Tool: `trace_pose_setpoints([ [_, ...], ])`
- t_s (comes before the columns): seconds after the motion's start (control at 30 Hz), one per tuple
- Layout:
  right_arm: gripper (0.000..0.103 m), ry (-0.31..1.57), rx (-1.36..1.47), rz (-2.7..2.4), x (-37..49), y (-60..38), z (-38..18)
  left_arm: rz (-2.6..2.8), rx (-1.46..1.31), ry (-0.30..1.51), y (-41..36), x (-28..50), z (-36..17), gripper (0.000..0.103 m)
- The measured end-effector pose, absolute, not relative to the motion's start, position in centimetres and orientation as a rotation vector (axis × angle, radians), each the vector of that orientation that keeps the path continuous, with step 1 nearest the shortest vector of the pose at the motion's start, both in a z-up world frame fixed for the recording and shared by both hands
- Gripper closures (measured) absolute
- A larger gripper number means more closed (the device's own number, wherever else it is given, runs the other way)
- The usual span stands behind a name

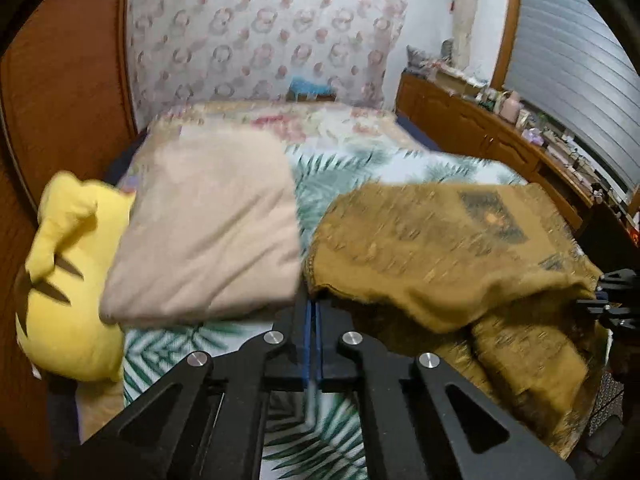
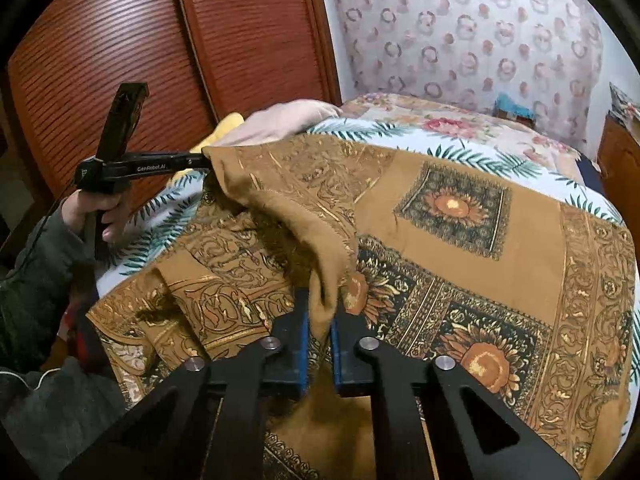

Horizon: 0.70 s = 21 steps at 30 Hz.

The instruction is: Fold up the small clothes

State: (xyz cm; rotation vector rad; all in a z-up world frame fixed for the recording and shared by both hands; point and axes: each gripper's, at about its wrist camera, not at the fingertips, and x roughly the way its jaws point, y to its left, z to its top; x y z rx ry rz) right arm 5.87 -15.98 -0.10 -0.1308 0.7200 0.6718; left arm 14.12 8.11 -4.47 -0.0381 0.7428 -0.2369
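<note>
Left wrist view: the left tongs [image 1: 313, 320] are seen closed, blue pads almost together, w/ the hem of the brown cloth [image 1: 440, 248] pinched at their tips. The cloth is spread on the bed [image 1: 360, 156], to the right of a beige pillow [image 1: 208, 232] and a yellow plush [image 1: 68, 280]. The picture is blurred, so the weave cannot be read here.

Right wrist view: the right tongs [image 2: 320, 316] are closed on a bunched corner of the cloth, which is drawn up between the blue pads. The left tongs [image 2: 202, 160] are seen at the far edge, approx. closed on another corner, held by a hand [image 2: 100, 212].

The cloth is judged light, soft and limp, w/ printed sunflower squares and scroll borders; it will sag and wrinkle. Corners and hems are judged the best places to be held.
</note>
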Motion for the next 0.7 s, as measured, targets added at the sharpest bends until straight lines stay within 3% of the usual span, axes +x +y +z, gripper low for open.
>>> trace_pose_setpoints([
  [0.43,0.100,0.527,-0.096,0.573,2.5,-22.5,5.1,-0.468,0.055,0.521,-3.6,15.5,9.9,0.101],
  [0.7,0.100,0.524,-0.081,0.415,0.1,-29.1,6.1,-0.590,0.072,0.556,-11.6,19.3,11.6,0.101],
])
